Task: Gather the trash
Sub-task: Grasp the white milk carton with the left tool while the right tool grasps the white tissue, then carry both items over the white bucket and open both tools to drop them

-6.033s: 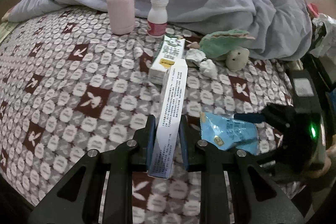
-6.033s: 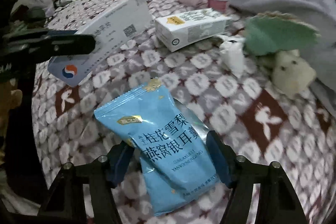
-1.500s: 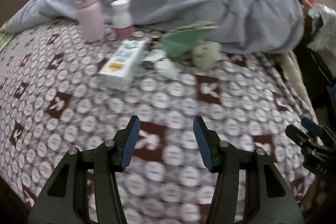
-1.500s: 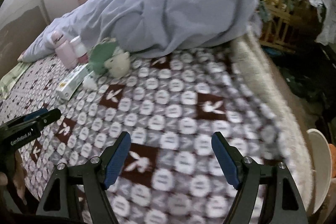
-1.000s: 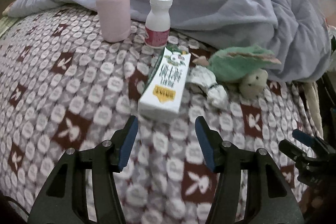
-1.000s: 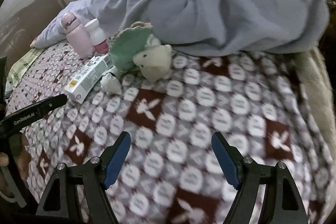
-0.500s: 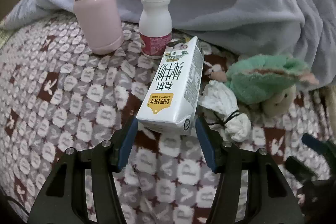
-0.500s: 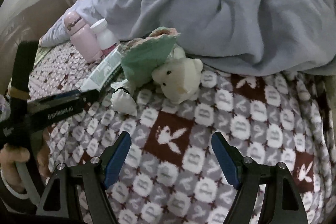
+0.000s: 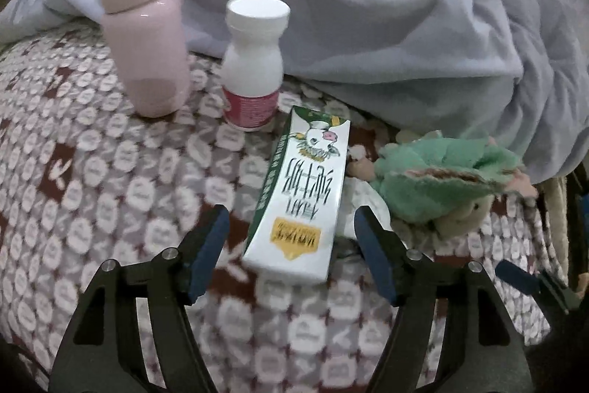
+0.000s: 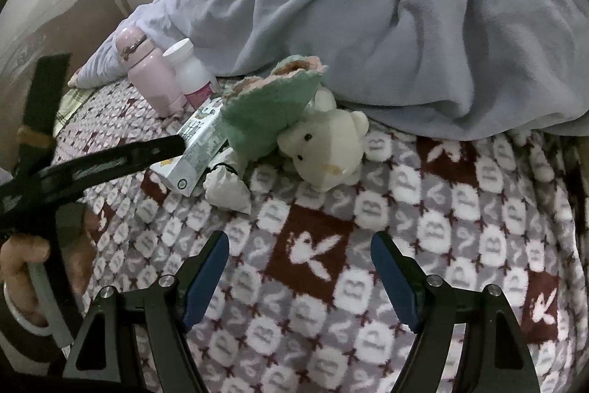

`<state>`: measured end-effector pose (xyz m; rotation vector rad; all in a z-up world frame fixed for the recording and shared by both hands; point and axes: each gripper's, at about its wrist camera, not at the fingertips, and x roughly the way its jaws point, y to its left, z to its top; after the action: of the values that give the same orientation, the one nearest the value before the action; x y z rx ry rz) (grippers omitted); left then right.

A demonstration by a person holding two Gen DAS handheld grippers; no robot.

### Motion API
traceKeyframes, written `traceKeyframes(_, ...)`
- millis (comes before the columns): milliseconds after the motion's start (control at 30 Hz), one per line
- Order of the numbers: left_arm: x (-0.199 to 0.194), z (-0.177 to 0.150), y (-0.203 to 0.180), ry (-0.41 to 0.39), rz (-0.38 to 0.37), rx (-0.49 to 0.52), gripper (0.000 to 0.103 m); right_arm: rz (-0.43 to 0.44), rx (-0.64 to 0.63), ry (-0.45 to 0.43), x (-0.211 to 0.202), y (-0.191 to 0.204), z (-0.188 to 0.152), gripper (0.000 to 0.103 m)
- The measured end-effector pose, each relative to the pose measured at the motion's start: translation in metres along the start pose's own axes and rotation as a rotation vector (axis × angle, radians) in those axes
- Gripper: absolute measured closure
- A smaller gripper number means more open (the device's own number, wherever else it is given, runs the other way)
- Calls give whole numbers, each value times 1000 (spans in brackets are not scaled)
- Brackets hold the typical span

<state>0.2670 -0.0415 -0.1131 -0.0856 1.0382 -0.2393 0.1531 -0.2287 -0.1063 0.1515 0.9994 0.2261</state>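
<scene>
A white and green milk carton lies flat on the patterned bedspread, its near end pointing at me. My left gripper straddles that near end. Its jaws are opening, and the blue pads stand clear of the carton's sides. A crumpled white wad of paper lies against the carton's right side, partly hidden; it also shows in the right wrist view as the paper wad. My right gripper is open over bare bedspread, short of the wad, with nothing between its fingers.
A pink flask and a white pill bottle stand behind the carton. A green and cream plush toy lies to its right. A heaped grey quilt fills the back. A hand holds the left gripper's handle.
The left gripper moved forward up to the carton and its jaws spread wider around the near end. The right gripper drew closer to the plush toy, then held still.
</scene>
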Motion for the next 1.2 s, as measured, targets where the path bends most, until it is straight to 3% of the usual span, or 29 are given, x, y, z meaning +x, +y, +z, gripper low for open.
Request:
traceKeyframes(67,8,5,-3,12,21,15,35,3,-4,6,3,2,0,26)
traceKeyframes(133,11,9,-1,15,20,6,52,14,-16,12,10,9,2,26)
traceKeyframes(200,5,9,5,18,-1,-27,52,20,-30,11,14,16,4,26)
traceKeyframes(433,-40,-13,34,-22,34,-70,52,54,-85,-6,48,50,25,28)
traceKeyframes(467,-44,-16,37,-26,38,-66,52,51,-92,-10,56,55,31,32)
traceKeyframes(533,-54,-27,37,-31,43,-49,52,38,-102,-8,67,61,37,58)
traceKeyframes(633,-63,-41,35,-43,47,-32,52,46,-92,48,86,62,40,74)
traceKeyframes(933,-81,-71,-1,-70,17,-18,52,82,-72,-18,4,36,-3,77)
traceKeyframes(1200,-107,-104,-74,-111,-24,64,52,23,-20,-81,-72,-9,-51,77)
